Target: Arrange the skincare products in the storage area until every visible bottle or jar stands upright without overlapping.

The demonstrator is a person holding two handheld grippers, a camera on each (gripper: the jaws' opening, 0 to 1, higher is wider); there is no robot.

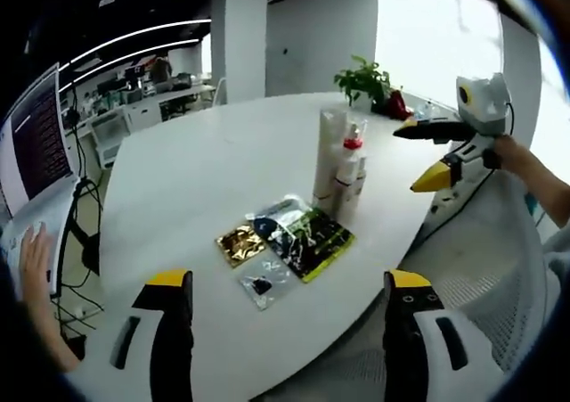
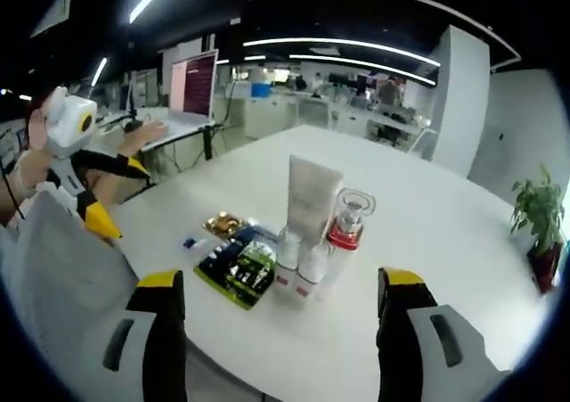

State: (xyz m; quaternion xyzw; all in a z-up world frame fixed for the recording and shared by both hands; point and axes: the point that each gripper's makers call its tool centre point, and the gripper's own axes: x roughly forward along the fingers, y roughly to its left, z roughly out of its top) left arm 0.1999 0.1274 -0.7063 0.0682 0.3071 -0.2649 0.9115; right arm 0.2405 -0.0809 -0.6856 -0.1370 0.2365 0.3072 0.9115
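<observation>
Bottles, left gripper view: your cluster of skincare bottles (image 1: pixel 341 172) stands upright on the white table (image 1: pixel 205 170), right of centre, the tall pale tube (image 1: pixel 329 152) at its back and the red-collared bottle (image 1: pixel 354 140) beside it.
Sachets: flat packets (image 1: pixel 289 237) lie on the table just in front of the bottles, some overlapping each other.
Left gripper (image 1: pixel 289 331): your fingers are spread wide and hold nothing, well short of the products.
Right gripper (image 1: pixel 427 157): it hangs off the table's far edge, its fingers parted around nothing.
Bottles, right gripper view: the tube (image 2: pixel 312 197) stands tallest, two small white bottles (image 2: pixel 299 266) just in front, the clear-capped bottle (image 2: pixel 348 219) beside it.
Right gripper, own view (image 2: pixel 280 331): fingers wide apart, nothing between them.
Handling: I judge the bottles light, stiff and smooth, so easily toppled; take each low on its body. The sachets look limp and slick; pinch one by an edge.
</observation>
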